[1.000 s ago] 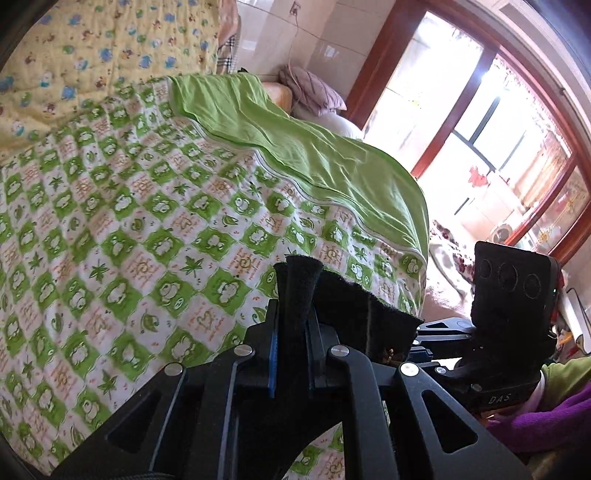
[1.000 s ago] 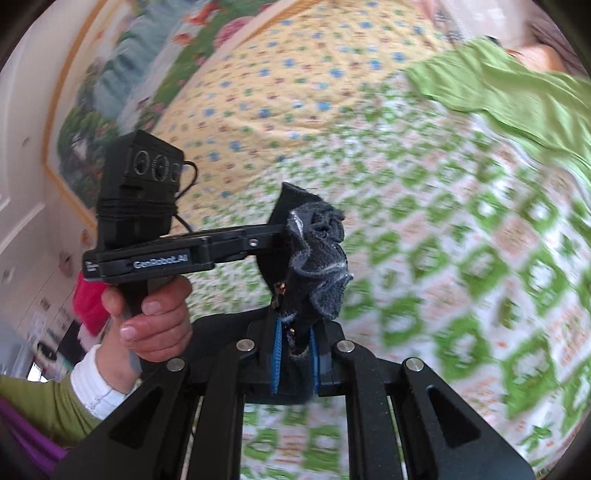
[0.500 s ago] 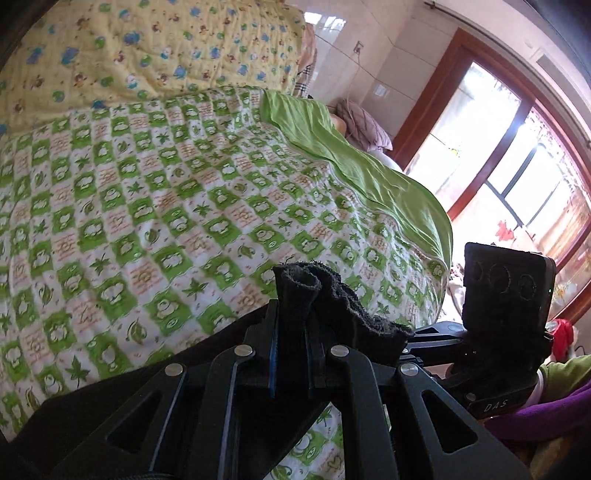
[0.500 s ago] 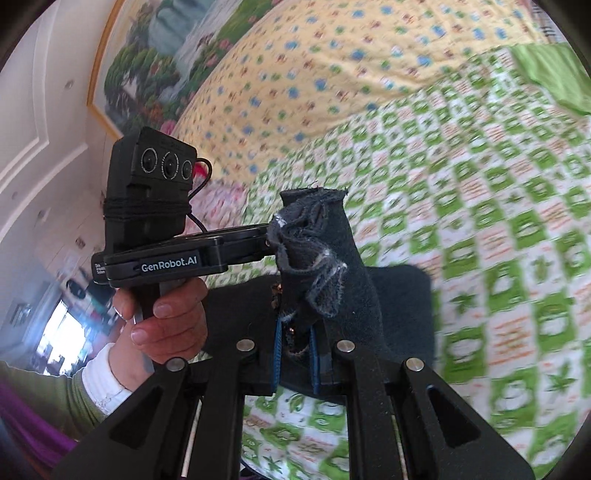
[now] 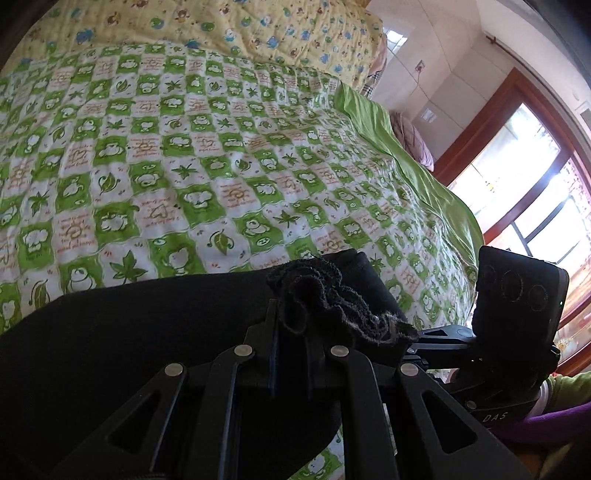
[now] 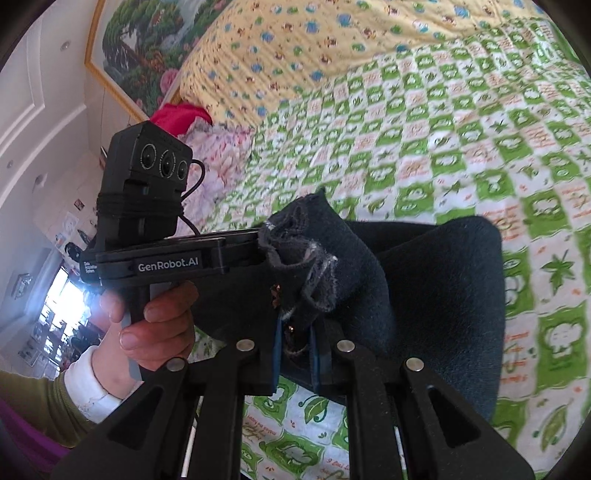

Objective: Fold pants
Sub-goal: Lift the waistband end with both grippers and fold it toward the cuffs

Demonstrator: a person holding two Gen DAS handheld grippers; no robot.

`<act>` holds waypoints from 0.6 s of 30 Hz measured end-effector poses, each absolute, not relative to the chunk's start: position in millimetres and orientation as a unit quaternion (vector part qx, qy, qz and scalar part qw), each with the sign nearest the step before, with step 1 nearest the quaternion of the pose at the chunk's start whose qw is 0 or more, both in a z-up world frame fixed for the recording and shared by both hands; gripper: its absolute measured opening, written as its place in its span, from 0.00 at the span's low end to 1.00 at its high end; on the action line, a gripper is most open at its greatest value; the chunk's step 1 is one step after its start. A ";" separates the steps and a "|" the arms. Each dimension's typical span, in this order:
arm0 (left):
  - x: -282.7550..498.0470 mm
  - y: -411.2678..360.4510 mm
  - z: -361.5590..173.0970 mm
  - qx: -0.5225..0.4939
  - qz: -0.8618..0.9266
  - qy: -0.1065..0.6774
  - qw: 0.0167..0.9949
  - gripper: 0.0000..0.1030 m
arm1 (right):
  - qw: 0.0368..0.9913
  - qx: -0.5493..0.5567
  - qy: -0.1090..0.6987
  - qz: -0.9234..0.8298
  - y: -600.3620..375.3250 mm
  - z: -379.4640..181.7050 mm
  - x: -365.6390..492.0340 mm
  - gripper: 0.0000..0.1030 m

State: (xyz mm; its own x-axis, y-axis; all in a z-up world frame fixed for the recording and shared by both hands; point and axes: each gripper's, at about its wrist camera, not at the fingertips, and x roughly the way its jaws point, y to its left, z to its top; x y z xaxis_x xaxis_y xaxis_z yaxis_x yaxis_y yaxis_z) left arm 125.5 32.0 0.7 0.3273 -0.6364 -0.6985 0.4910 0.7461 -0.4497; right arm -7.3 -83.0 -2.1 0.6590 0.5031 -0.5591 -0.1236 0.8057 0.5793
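The black pants (image 5: pixel 140 332) spread over the green-and-white checked quilt (image 5: pixel 207 155) at the near edge of the bed. My left gripper (image 5: pixel 291 332) is shut on a bunched hem of the pants (image 5: pixel 332 295). My right gripper (image 6: pixel 295 325) is shut on another bunched edge of the pants (image 6: pixel 306 258), with dark cloth (image 6: pixel 443 295) lying on the quilt to its right. The two grippers are side by side: the right one shows in the left wrist view (image 5: pixel 517 325), the left one in the right wrist view (image 6: pixel 147 206).
A yellow patterned quilt (image 5: pixel 221 26) covers the far side of the bed. A plain green sheet (image 5: pixel 417 177) runs along the right edge. A window with a red-brown frame (image 5: pixel 524 177) is at right. A red cloth (image 6: pixel 177 114) and a framed painting (image 6: pixel 136 48) are at left.
Both grippers have come down toward the bed with the pants held. More of the black cloth now lies spread on the checked quilt.
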 end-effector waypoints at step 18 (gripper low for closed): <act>107.8 77.8 -16.0 -0.146 -0.279 0.471 0.824 0.12 | 0.864 0.237 0.387 0.217 -59.2 -3.6 3.1 0.39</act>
